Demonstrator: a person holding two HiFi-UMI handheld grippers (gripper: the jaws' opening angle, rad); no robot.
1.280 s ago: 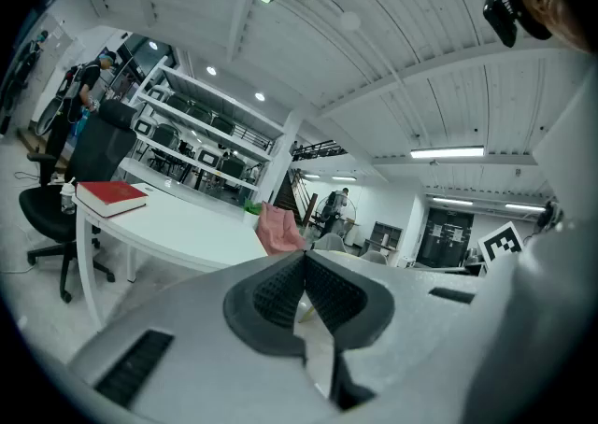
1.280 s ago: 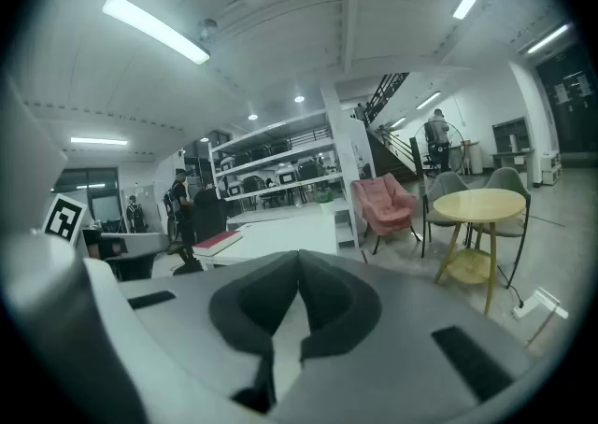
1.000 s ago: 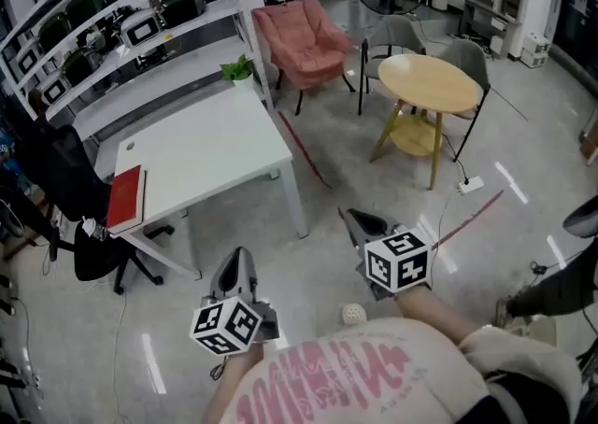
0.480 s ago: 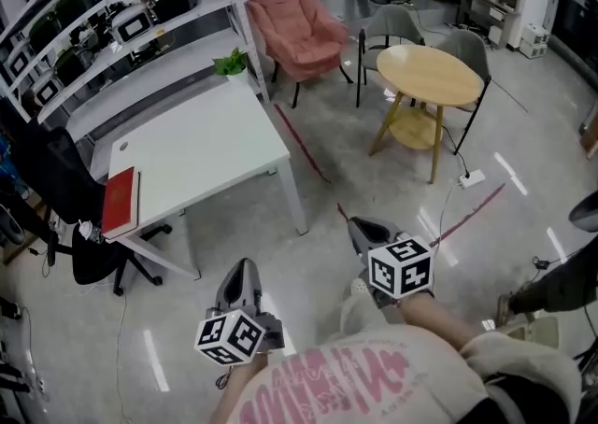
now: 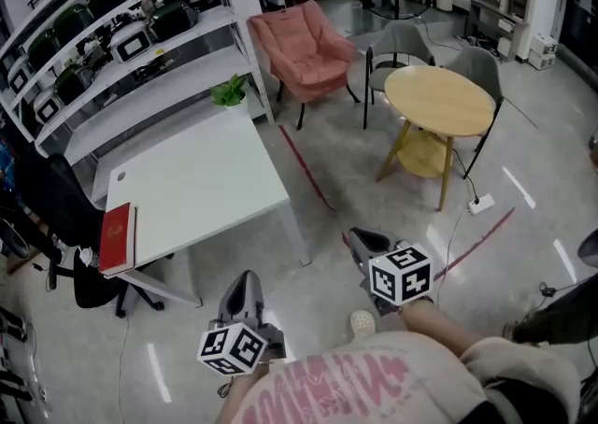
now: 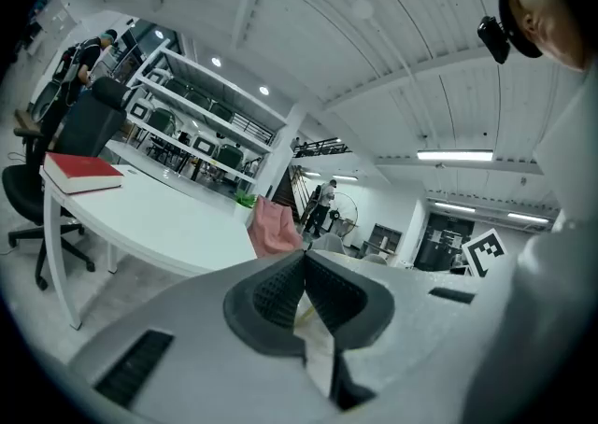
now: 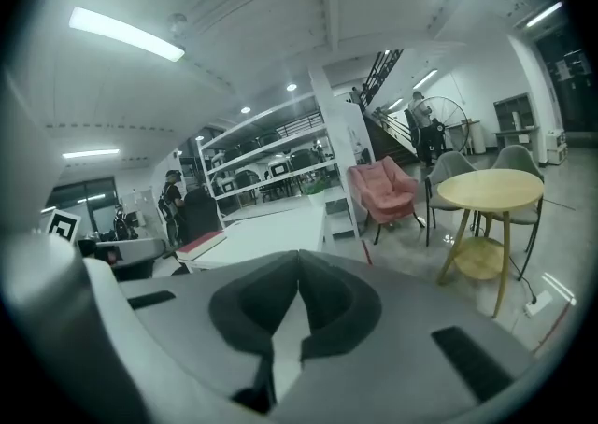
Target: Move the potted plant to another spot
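potted plant (image 5: 230,91) near table's (image 5: 201,190) far corner, bare floor (image 5: 350,165) alongside

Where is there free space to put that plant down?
Most of the white table is bare, between the red book at its near corner and the potted plant by the far one. The round wooden table looks bare too. The shelves are crowded.

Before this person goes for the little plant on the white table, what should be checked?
1. Small green potted plant visible on the white rectangular table's far corner: ok.
2. Plant within reach: not ok, both grippers short of the table.
3. Left gripper open: not ok, jaws together, empty.
4. Right gripper open: not ok, same.
5. Bare tabletop spare: ok; flat red book lies at one end.
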